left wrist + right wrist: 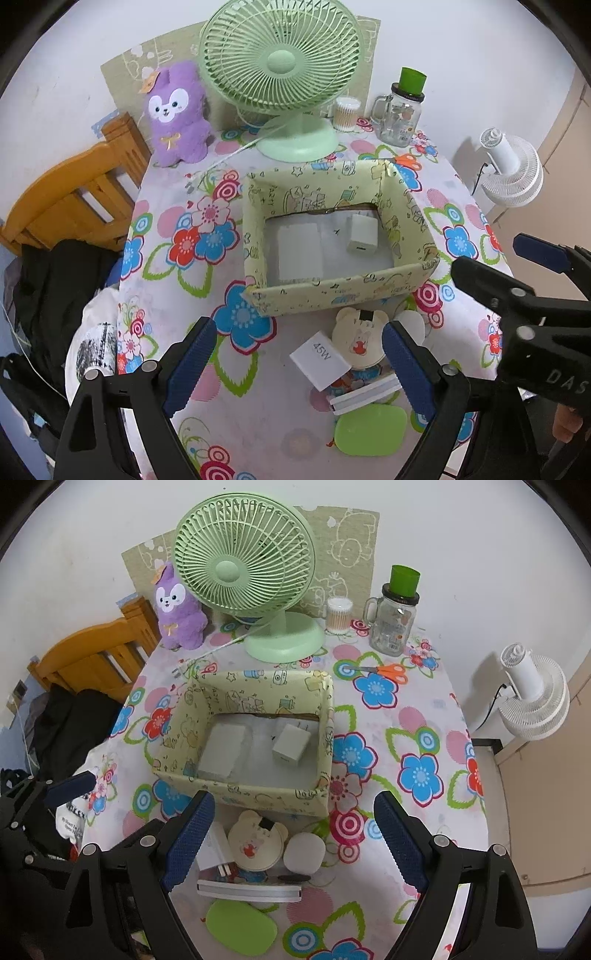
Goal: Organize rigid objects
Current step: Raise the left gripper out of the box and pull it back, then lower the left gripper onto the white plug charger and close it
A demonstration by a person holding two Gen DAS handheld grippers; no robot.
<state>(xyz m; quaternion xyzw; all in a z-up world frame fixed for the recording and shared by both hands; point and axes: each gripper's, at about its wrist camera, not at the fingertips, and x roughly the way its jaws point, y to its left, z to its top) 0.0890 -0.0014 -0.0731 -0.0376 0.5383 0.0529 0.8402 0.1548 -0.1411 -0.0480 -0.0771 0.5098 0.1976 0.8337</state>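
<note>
White plastic, the 45W charger (320,360) lies just in front of the patterned box (332,295), beside the bear-shaped case (360,341). Likely light, stiff and slick; pinch its flat sides. Left gripper (299,365) and right gripper (295,843) both gape wide, grasping nothing.

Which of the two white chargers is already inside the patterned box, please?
The smaller white charger with its prongs pointing at the box's far wall is inside. The other charger, marked 45W, lies on the tablecloth outside the box's near wall, beside the bear-shaped item.
</note>
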